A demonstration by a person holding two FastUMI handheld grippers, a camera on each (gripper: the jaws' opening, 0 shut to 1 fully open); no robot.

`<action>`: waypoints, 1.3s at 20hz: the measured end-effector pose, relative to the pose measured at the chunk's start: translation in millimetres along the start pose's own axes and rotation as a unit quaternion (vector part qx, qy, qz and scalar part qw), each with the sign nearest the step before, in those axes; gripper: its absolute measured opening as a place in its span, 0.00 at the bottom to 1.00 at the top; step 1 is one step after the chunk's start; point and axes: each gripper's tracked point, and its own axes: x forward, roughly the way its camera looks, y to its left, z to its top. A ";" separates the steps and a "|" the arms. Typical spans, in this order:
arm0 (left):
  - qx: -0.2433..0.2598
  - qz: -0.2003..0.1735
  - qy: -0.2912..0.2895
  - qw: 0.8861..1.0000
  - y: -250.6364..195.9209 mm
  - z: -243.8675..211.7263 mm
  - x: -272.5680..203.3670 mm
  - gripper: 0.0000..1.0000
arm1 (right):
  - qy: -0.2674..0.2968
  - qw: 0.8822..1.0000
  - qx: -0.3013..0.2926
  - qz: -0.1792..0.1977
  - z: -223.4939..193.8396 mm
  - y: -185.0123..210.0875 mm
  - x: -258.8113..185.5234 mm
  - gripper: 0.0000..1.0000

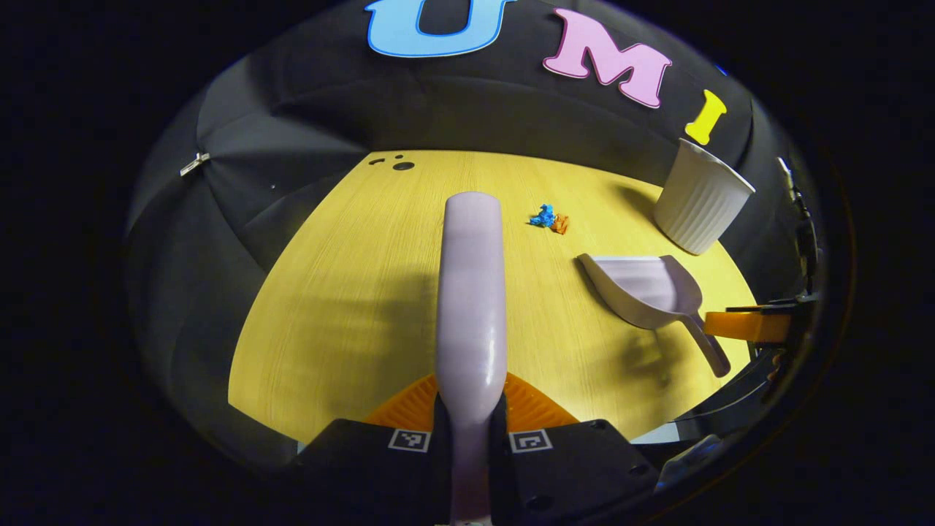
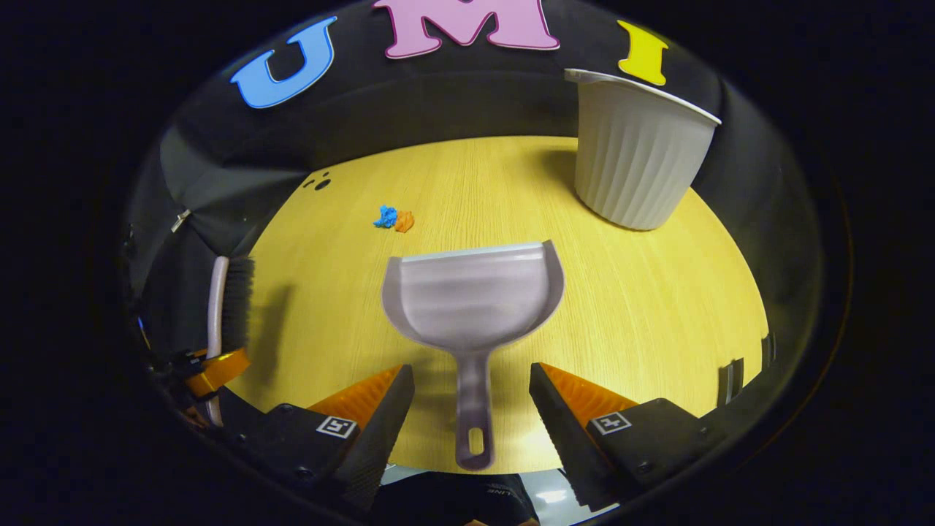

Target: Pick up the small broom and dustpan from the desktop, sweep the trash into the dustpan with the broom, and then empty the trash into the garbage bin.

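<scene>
Clamping the broom (image 1: 472, 292) handle, left gripper (image 1: 471, 424) closed, right gripper (image 2: 471, 398) spread wide astride the dustpan (image 2: 473, 299) handle, untouched

Left gripper view: broom (image 1: 472, 292) back faces camera, bristles hidden; its handle hides the left tool (image 1: 471, 427) finger gap. Trash (image 1: 549, 218) scraps too small to identify.

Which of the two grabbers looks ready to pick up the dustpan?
The right gripper. Its jaws are open on either side of the dustpan handle, which lies on the desktop. The left gripper is already shut on the broom.
</scene>
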 end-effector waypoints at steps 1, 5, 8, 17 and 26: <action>-0.003 -0.002 -0.001 1.000 -1.8 -1.2 -3.2 0.23 | 0.010 1.000 0.003 0.000 -4.7 0.8 7.7 1.00; 0.001 0.003 0.002 1.000 -3.6 -5.1 -12.0 0.25 | 0.052 0.998 0.005 -0.030 -22.8 -12.2 34.6 0.99; 0.012 0.014 0.008 1.000 -2.2 -6.1 -14.6 0.25 | 0.069 0.997 0.016 -0.034 -26.0 -13.2 48.4 1.00; -0.016 0.018 0.031 0.999 -6.5 -4.7 -8.9 0.25 | 0.093 0.995 -0.012 -0.038 -25.8 -9.8 77.3 0.68; 0.016 0.005 0.063 0.998 -2.8 18.7 34.2 0.25 | 0.110 0.994 -0.024 0.009 -21.5 -11.1 78.9 0.36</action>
